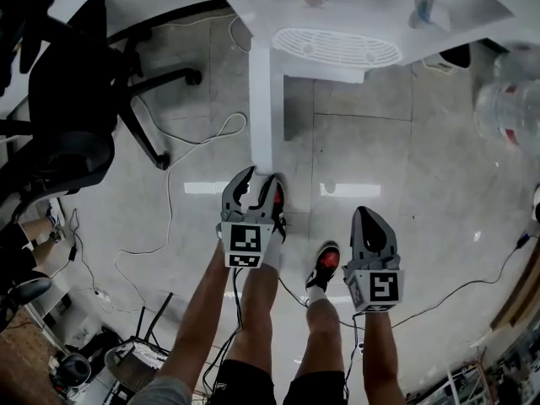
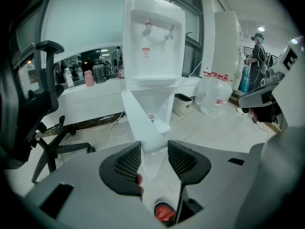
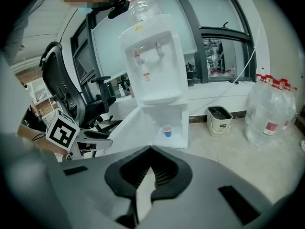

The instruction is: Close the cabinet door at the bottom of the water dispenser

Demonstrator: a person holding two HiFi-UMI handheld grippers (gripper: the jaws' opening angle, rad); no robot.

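- Standing straight ahead of both hand-held grippers, the water dispenser (image 1: pixel 337 24) is facing the person with its bottom cabinet lying open.
- Sitting well off to the left of the left hand-held gripper (image 1: pixel 260 184), an office chair (image 1: pixel 76 99) is likely staying out of the door's swing.
- Jutting from the dispenser's left front corner toward the person, the cabinet door (image 1: pixel 261 99) is standing wide open. Its free edge is reaching in between the tips of the left hand-held gripper, whose jaws are standing moderately apart and not clearly pressing on it.
- Hanging to the right of the door and a little further back, the right hand-held gripper (image 1: pixel 364 213) is showing its jaws closed together on nothing. The left one is nearer, so closing probably means sweeping the free edge rightward and away from the person.
- Crowding the floor well to the right of the right hand-held gripper, large water bottles (image 3: pixel 271 109) are standing beside a bin (image 3: pixel 219 119), away from the door.
- Resting deep inside the cabinet, a small blue cup (image 3: pixel 167 130) seems to be sitting clear of the door.
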